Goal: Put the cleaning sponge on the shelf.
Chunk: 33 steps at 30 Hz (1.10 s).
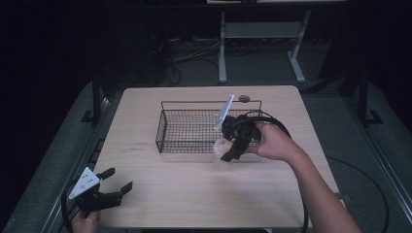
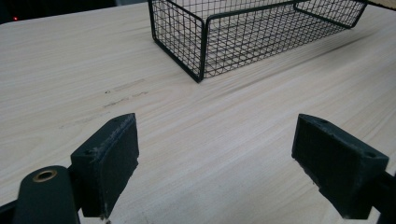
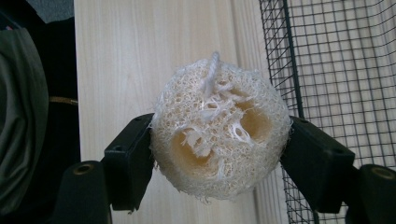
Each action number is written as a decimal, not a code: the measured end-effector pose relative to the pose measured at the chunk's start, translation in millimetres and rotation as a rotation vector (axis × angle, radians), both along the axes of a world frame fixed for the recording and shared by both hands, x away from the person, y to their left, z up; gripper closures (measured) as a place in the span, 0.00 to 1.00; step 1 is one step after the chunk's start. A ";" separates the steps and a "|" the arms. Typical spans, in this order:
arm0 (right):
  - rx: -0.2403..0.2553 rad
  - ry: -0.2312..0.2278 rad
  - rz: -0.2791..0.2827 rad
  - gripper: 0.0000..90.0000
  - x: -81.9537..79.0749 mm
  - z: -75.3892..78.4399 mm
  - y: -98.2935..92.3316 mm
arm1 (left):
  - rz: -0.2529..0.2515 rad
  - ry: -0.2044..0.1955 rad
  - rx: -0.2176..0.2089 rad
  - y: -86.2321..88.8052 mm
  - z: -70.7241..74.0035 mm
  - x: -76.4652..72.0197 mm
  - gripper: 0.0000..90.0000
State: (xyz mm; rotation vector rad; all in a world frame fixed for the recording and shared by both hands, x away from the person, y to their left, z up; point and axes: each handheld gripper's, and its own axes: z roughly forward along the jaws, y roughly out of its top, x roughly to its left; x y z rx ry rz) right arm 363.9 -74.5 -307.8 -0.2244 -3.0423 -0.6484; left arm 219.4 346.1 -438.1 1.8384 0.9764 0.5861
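A pale round loofah sponge (image 3: 219,133) with a small string loop is clamped between the jaws of my right gripper (image 3: 219,158). In the high view that right gripper (image 1: 232,148) holds the loofah (image 1: 221,145) at the front right corner of the black wire basket (image 1: 167,124), just over its front rim. My left gripper (image 1: 116,180) rests near the table's front left corner, open with nothing between its pads (image 2: 109,161). The basket's near corner (image 2: 201,51) lies ahead of it.
The light wooden table (image 1: 184,189) has bare room in front of the basket. A small dark round thing (image 1: 244,98) sits behind the basket's far rim. Beyond the table stand a desk frame and floor cables (image 1: 194,53).
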 end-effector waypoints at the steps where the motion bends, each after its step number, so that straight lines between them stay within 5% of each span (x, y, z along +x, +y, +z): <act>1: 0.000 0.000 0.000 0.31 0.0 0.0 0.0 | 0.000 -0.001 -0.001 0.0 0.1 0.0 0.16; 33: -0.029 -0.013 -0.054 0.31 45.2 32.7 3.0 | 0.001 -0.007 0.001 0.1 0.5 -0.1 0.16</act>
